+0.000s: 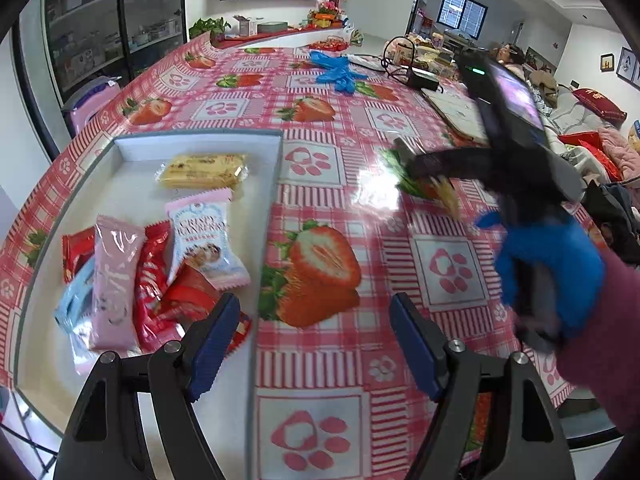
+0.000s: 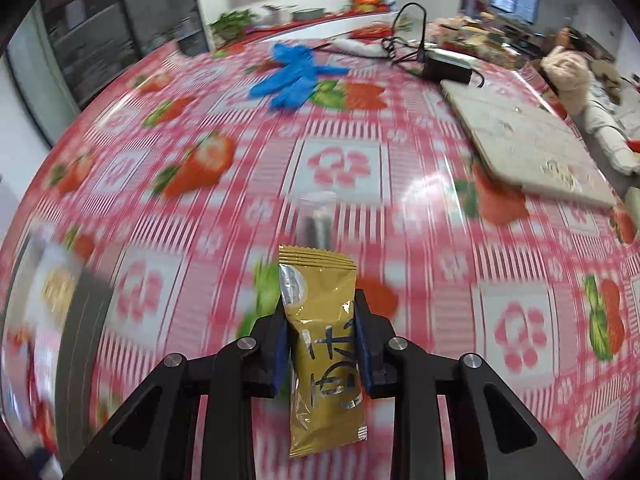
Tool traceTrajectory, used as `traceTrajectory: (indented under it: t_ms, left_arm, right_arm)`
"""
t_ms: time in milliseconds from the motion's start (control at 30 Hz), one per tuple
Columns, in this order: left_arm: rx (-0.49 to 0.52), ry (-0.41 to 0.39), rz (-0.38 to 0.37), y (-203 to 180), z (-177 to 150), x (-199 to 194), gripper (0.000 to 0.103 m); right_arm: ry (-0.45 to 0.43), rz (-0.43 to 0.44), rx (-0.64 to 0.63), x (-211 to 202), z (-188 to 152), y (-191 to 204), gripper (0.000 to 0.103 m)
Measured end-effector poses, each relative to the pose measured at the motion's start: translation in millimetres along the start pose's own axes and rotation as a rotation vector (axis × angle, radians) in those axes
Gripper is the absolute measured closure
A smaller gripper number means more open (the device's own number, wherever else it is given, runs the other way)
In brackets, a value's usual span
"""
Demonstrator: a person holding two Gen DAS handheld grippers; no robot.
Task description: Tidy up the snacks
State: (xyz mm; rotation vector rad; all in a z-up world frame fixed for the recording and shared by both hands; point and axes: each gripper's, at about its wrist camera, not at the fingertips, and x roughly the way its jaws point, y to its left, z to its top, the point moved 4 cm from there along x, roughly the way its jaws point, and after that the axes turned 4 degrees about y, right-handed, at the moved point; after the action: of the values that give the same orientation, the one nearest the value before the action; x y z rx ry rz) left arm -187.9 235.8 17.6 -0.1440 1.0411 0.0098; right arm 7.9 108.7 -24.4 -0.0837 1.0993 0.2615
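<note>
Between my right claw's (image 2: 321, 344) blue pads sits a gold snack packet (image 2: 322, 354), pinched across its middle with its crimped top sticking out ahead of the fingertips. Just beyond it lies only the strawberry-print tablecloth (image 2: 340, 168), so I judge the packet is lifted and the carrying step is in hand. My left claw (image 1: 314, 346) hangs wide with nothing between its pads (its left pad overlaps the near end of the snack pile). Ahead and to the left of that claw lies the white tray (image 1: 200, 148), already holding a pink wrapper (image 1: 114, 280), red wrappers (image 1: 150, 280), a pale "Crispy" packet (image 1: 204, 236) and, farther in, a yellow biscuit pack (image 1: 204, 170). Ahead to its right, my gloved right hand (image 1: 548, 264) is blurred. Farther off, spare blue gloves (image 2: 296, 74) and a grey board (image 2: 520, 144) lie well apart from everything. Next, I reckon, the gold packet must travel left over the tray's rim before I let go; releasing early would drop it on the cloth.
</note>
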Motion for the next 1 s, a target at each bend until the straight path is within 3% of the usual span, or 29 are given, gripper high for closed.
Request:
traceTrajectory:
  t_ms: [200,233,267,300,367,467,633,700,733,767,800,833,933,1000]
  left_arm:
    - [-0.045,0.038,0.021,-3.1,-3.2,-0.4,0.023]
    - [-0.053,0.038,0.022,-2.8,-2.7,-1.4,0.023]
    - [-0.064,0.040,0.021,-2.5,-1.8,-2.6,0.023]
    - [-0.074,0.043,0.020,-2.6,-0.2,-3.8,0.023]
    - [-0.086,0.047,0.019,-3.4,3.1,-5.2,0.023]
    - [-0.097,0.053,0.020,-8.2,11.0,-5.3,0.023]
    - [-0.094,0.056,0.027,-18.9,31.3,-1.7,0.023]
    - [-0.095,0.064,0.025,-22.2,41.4,3.2,0.023]
    - [-0.098,0.070,0.023,-23.1,45.0,6.2,0.023]
    - [-0.102,0.077,0.020,-24.4,48.9,10.1,0.023]
    - [-0.102,0.090,0.019,-27.5,53.4,16.2,0.023]
    - [-0.098,0.102,0.021,-31.4,56.9,21.8,0.023]
    - [-0.068,0.115,0.016,-51.4,65.2,39.9,0.023]
    - [-0.061,0.118,0.006,-66.2,69.8,53.3,0.023]
  right_arm:
    - [0.058,0.123,-0.023,-34.4,-61.5,-14.9,0.072]
    - [0.071,0.161,-0.010,-37.6,-65.5,-19.9,0.058]
    - [0.082,0.197,0.018,-42.6,-70.8,-29.1,0.023]
    - [0.076,0.199,0.039,-47.5,-74.2,-37.2,0.011]
    - [0.021,0.155,0.063,-60.4,-78.3,-55.7,0.008]
    - [0.014,0.099,0.078,-65.6,-83.4,-75.6,0.008]
    - [0.033,0.159,0.061,-61.5,-92.6,-66.0,0.008]
    - [0.030,0.160,-0.020,-57.5,-96.2,-42.6,0.009]
    - [0.025,0.150,-0.057,-55.4,-98.0,-33.9,0.018]
    - [0.024,0.132,-0.093,-52.2,-99.8,-26.4,0.034]
    - [-0.001,0.061,-0.138,-51.5,-101.3,-21.4,0.048]
    - [-0.018,0.027,-0.168,-51.5,-101.9,-19.7,0.071]
    - [-0.014,0.054,-0.114,-54.6,-101.0,-42.7,0.076]
    - [-0.022,0.006,-0.037,-56.7,-102.2,-74.5,0.076]
